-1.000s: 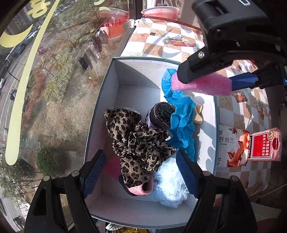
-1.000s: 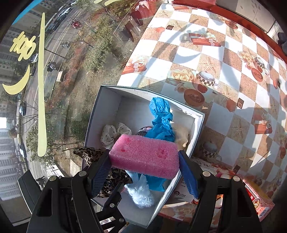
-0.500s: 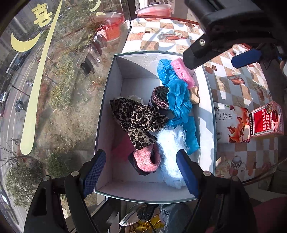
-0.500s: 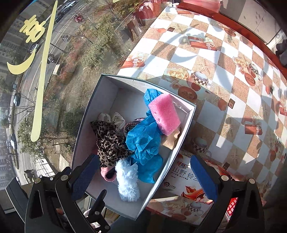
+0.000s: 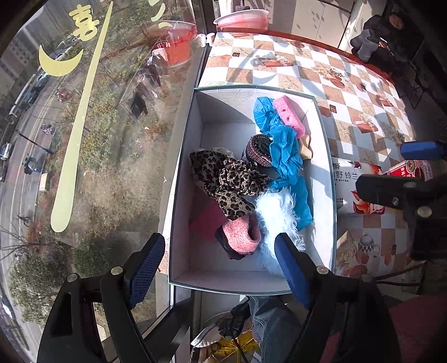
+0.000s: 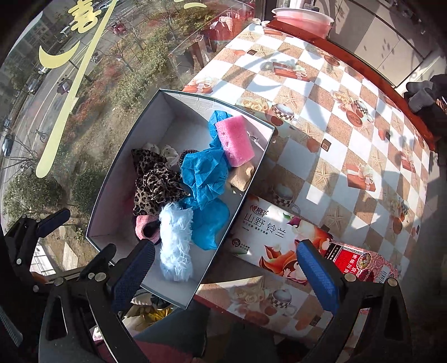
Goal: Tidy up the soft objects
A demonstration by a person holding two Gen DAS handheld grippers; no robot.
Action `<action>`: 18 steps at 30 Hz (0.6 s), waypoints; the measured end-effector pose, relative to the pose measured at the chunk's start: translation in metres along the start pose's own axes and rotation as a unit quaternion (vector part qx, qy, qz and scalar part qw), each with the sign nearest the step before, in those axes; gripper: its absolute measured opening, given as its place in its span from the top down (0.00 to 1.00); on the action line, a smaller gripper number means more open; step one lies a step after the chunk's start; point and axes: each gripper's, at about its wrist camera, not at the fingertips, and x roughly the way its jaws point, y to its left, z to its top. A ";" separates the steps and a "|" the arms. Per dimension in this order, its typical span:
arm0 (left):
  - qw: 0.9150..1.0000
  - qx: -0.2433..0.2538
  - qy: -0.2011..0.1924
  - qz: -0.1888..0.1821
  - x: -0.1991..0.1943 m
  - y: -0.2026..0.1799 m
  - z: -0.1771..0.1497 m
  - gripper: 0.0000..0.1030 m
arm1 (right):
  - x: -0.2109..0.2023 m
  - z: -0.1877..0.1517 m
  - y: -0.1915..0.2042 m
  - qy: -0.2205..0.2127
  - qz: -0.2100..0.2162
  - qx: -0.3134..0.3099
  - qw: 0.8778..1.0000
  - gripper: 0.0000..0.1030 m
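Note:
A white cardboard box [image 5: 181, 178] holds soft things. A pink sponge [image 5: 289, 116] [image 6: 234, 142] lies in its far right corner on a crumpled blue cloth [image 5: 282, 150]. A leopard-print scarf [image 5: 229, 178], a white fluffy piece [image 5: 279, 217] and a pink knit roll [image 5: 241, 234] lie nearer. My left gripper [image 5: 219, 265] hangs open and empty above the box's near end. My right gripper [image 6: 225, 275] stands wide open and empty over the box's right edge, and shows at the right of the left wrist view [image 5: 402, 170].
A window pane [image 5: 83, 139] runs along the box's left side. A flowered tissue pack [image 6: 276, 237] and a red carton [image 6: 360, 265] lie right of the box on the checked tablecloth [image 6: 321, 117]. A pink basin [image 5: 241, 19] stands at the far edge. A person's jeans [image 5: 273, 321] show below.
My right gripper opened and let the pink sponge go into the box's far right corner, then drew back to the right. The left gripper rose and pulled back a little.

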 end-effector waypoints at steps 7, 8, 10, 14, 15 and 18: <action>1.000 0.030 -0.007 0.004 -0.009 -0.005 0.001 0.19 | 0.000 -0.010 0.022 0.001 -0.020 -0.044 0.999 0.01; 0.999 0.033 -0.009 0.004 -0.010 -0.005 0.002 0.19 | 0.000 -0.010 0.024 0.001 -0.021 -0.047 0.999 0.01; 0.999 0.036 -0.013 0.006 -0.013 -0.003 0.002 0.19 | -0.002 -0.011 0.026 -0.001 -0.021 -0.048 0.999 0.01; 0.999 0.043 -0.016 0.007 -0.015 -0.001 0.001 0.19 | -0.003 -0.012 0.027 -0.003 -0.019 -0.041 0.999 0.01; 0.999 0.044 -0.016 0.007 -0.015 -0.001 0.002 0.19 | -0.003 -0.012 0.027 -0.003 -0.018 -0.038 0.999 0.01; 0.999 0.047 -0.015 0.006 -0.015 0.000 0.001 0.19 | -0.003 -0.013 0.028 -0.003 -0.020 -0.034 0.999 0.01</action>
